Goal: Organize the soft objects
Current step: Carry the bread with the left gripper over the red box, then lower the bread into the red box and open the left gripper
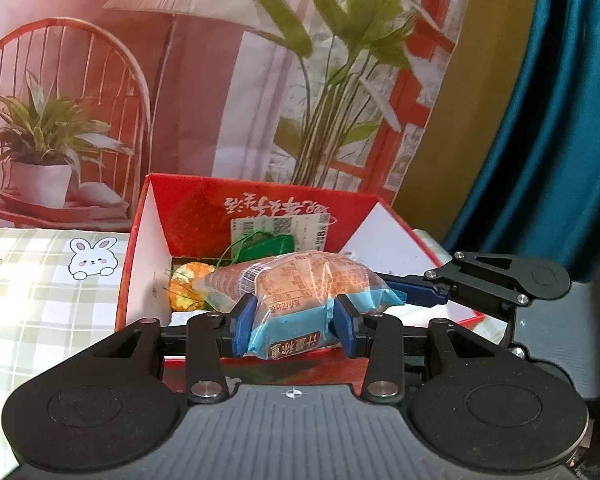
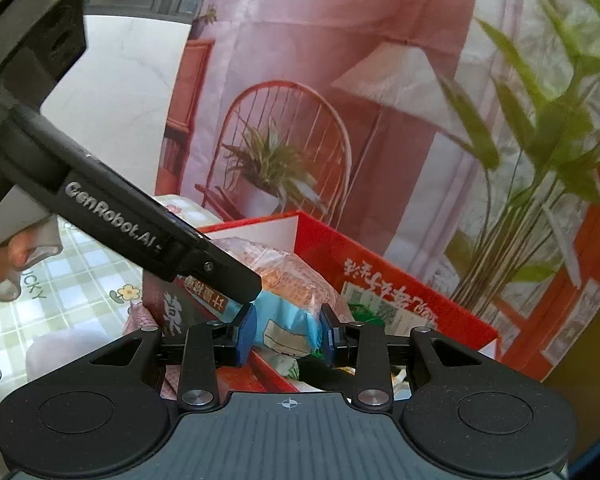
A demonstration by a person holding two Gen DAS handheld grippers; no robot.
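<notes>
A soft bread packet (image 1: 300, 292) in clear and light-blue wrap hangs over the open red box (image 1: 260, 208). My left gripper (image 1: 296, 326) is shut on its blue near end. My right gripper (image 2: 286, 330) is shut on the packet's other blue end (image 2: 288, 320); its arm shows at the right of the left wrist view (image 1: 480, 280). The left gripper's black arm (image 2: 140, 228) crosses the right wrist view. Inside the box lie an orange patterned soft item (image 1: 186, 284) and a green tag with string (image 1: 268, 246).
The red box (image 2: 400, 280) stands on a green checked tablecloth with a bunny print (image 1: 52, 280). A printed backdrop with a chair and plants (image 1: 220, 80) stands behind. A blue curtain (image 1: 540, 120) hangs at the right. A pink soft item (image 2: 140, 316) lies left of the box.
</notes>
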